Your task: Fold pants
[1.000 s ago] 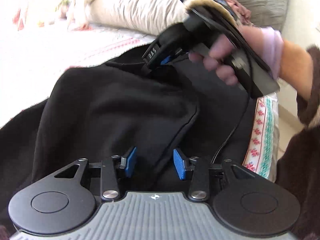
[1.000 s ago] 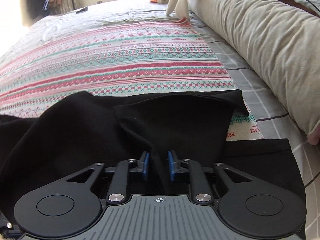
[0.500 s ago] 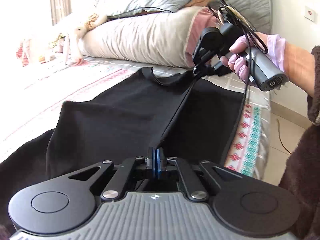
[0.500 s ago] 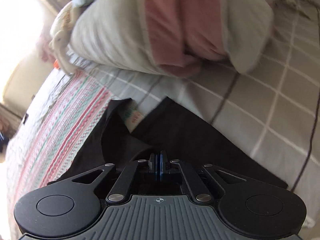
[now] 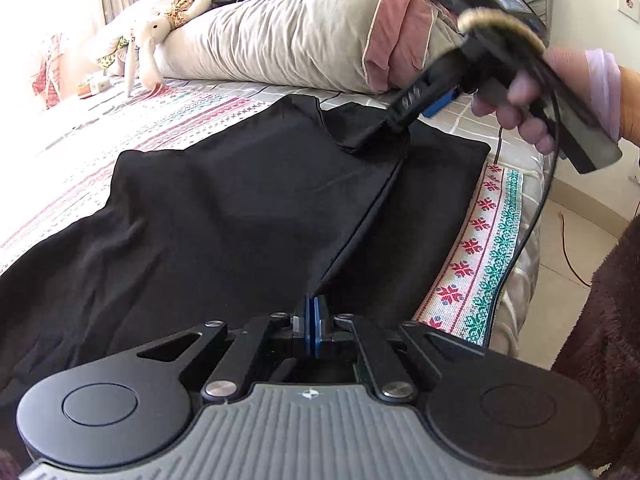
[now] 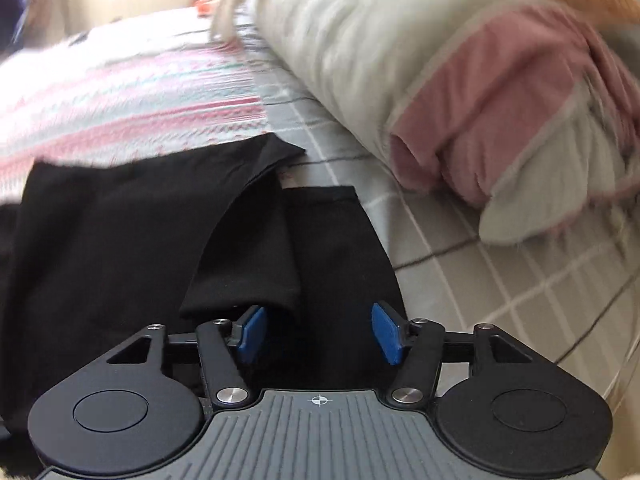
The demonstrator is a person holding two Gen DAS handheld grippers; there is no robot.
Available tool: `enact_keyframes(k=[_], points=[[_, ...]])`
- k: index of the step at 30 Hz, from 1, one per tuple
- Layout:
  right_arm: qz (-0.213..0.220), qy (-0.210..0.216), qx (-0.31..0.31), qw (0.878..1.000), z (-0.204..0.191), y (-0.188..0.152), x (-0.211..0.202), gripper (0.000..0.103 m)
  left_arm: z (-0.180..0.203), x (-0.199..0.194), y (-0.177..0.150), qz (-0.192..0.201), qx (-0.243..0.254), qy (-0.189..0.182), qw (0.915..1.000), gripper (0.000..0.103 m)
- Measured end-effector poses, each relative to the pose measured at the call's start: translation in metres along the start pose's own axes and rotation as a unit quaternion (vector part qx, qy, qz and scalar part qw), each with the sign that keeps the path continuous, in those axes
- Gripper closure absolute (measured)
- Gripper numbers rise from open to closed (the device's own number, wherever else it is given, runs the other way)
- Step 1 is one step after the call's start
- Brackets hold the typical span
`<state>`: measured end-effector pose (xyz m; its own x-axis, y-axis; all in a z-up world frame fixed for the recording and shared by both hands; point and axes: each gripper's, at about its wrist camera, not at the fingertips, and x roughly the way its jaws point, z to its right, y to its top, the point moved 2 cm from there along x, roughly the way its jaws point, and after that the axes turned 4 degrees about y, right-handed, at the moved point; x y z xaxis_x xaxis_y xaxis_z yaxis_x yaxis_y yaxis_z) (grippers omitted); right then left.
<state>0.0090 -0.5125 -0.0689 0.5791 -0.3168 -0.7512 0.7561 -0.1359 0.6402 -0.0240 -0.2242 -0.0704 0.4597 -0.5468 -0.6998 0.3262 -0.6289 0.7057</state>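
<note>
Fingers of the right gripper (image 6: 318, 334), earlier pinched, are opening over the pants (image 6: 120, 240).

The left claw (image 5: 311, 326) has clamped onto the pants (image 5: 224, 216), while the right claw (image 6: 318, 334) is opening.

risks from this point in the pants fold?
1. Right gripper jaws are opening, a cuff of the black pants still drapes one finger, and may get dragged on retreat.
2. Left gripper is shut on the fold edge; pulling alone may skew the fold toward the bed edge.
</note>
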Motion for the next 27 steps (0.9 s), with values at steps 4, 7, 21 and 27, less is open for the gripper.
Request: enact_keyframes(k=[4,7,21,27], points=[[0.033,-0.065,-0.214,0.974,-0.037,-0.019,0.009,0.046,0.001,0.002,0.001,0.0,0.002,0.001,1.0,0.081],[0.065,-0.063,-0.274,0.957,-0.047,-0.026,0.005,0.047,0.0,0.001,0.001,0.001,0.003,0.002,1.0,0.081],[0.109,0.005,0.001,0.994,0.011,0.025,-0.013,0.1,-0.002,-0.013,0.006,0.022,-0.003,0.005,0.9997,0.082],[0.039,-0.012,0.206,0.978,0.088,0.003,-0.014,0.1,0.004,-0.017,0.005,0.013,0.018,-0.012,0.9997,0.082]])
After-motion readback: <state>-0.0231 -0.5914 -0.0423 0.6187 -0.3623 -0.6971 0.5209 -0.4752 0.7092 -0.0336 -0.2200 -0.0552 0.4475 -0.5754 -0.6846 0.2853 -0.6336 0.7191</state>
